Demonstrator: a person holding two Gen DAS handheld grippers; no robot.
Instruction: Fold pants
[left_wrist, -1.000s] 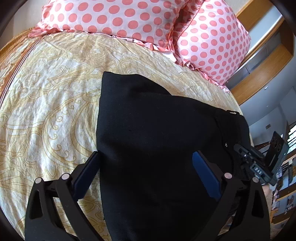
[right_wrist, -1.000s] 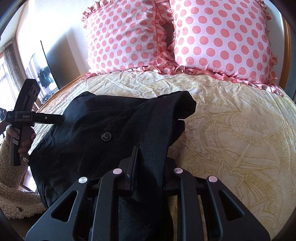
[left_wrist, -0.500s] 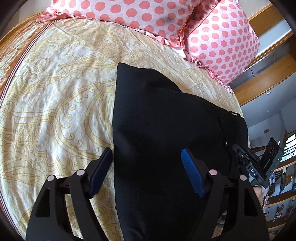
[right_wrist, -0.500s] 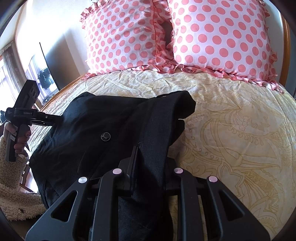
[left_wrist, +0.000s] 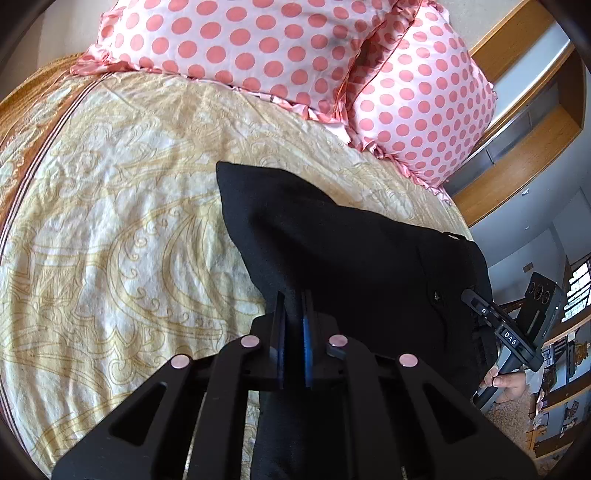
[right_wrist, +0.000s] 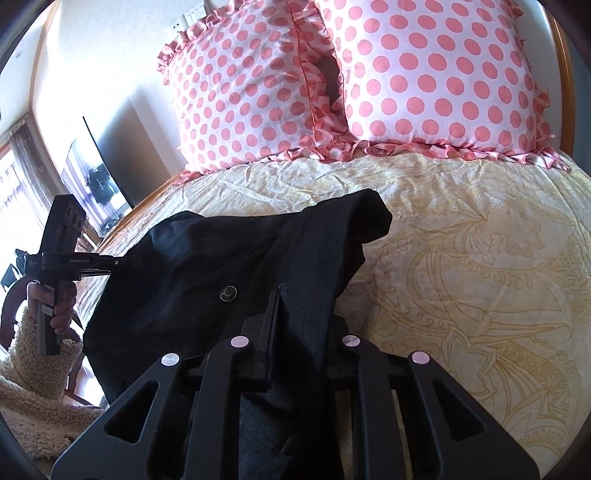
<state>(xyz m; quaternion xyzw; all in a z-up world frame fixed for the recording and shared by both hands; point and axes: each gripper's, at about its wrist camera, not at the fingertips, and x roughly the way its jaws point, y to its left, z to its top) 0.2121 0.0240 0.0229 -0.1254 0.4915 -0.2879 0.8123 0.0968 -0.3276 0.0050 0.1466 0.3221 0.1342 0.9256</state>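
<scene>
Black pants (left_wrist: 351, 258) lie folded on the yellow patterned bedspread (left_wrist: 110, 221), near its front edge. My left gripper (left_wrist: 293, 306) is shut on the pants' near left edge, its blue pads pinching the cloth. My right gripper (right_wrist: 295, 306) is shut on the waistband end of the pants (right_wrist: 207, 258), beside a small button (right_wrist: 228, 293). Each gripper shows in the other's view: the right one (left_wrist: 480, 306) at the pants' right side, the left one (right_wrist: 110, 262) at their left side.
Two pink polka-dot pillows (right_wrist: 351, 85) stand at the head of the bed. A wooden headboard (left_wrist: 517, 122) runs behind them. A dark screen (right_wrist: 107, 158) stands by the wall at the left. Bare bedspread (right_wrist: 480, 277) stretches to the right of the pants.
My left gripper was open astride the pants' edge and has closed on the cloth. My right gripper has kept its hold and barely moved.
</scene>
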